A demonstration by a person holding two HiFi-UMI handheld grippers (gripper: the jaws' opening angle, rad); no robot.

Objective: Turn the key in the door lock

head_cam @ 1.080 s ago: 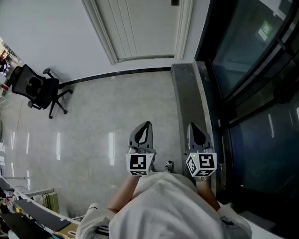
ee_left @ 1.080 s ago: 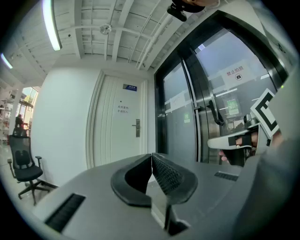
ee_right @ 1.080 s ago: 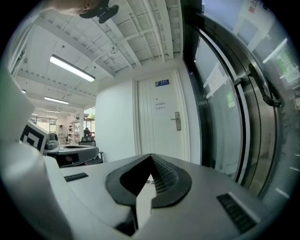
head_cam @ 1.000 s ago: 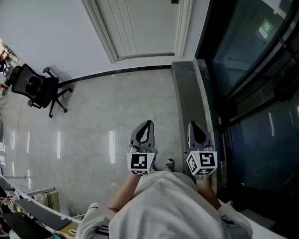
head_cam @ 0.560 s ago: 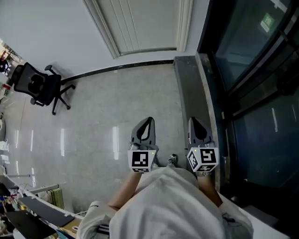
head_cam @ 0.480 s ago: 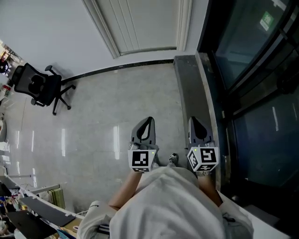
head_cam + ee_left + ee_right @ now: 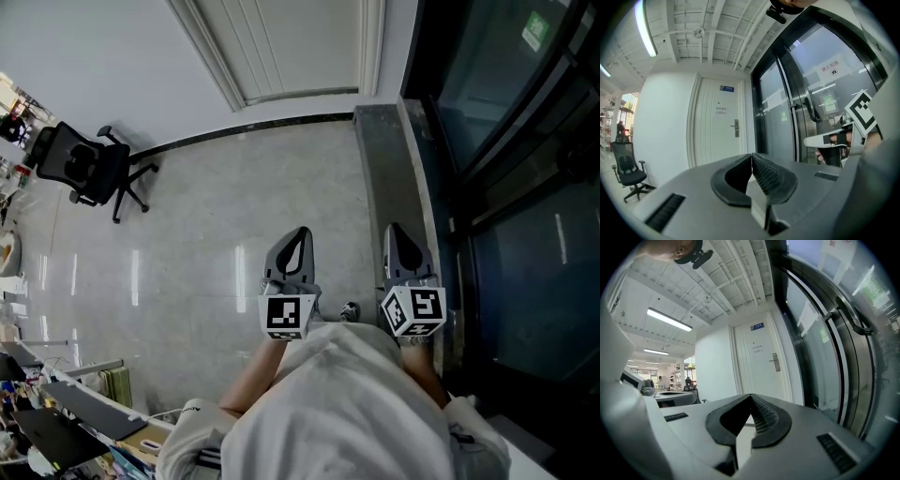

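A white door (image 7: 720, 124) stands shut at the far end of the room, with a metal handle and lock plate (image 7: 736, 127) on its right side; the same door (image 7: 761, 359) and handle (image 7: 775, 361) show in the right gripper view. No key is visible at this distance. My left gripper (image 7: 299, 234) and right gripper (image 7: 396, 231) are held side by side at waist height, both pointing level toward the door and well short of it. Both are shut with nothing between the pads. The right gripper (image 7: 812, 140) also shows in the left gripper view.
A dark glass partition with a long pull handle (image 7: 851, 317) runs along the right, above a dark floor strip (image 7: 389, 178). A black office chair (image 7: 89, 169) stands at the left by the white wall. Desks with clutter (image 7: 56, 422) lie at the lower left. Polished grey floor leads to the door.
Both grippers and the person have moved a little forward toward the door; the chair and floor strip have slid slightly down and right in the head view. Both grippers stay shut.
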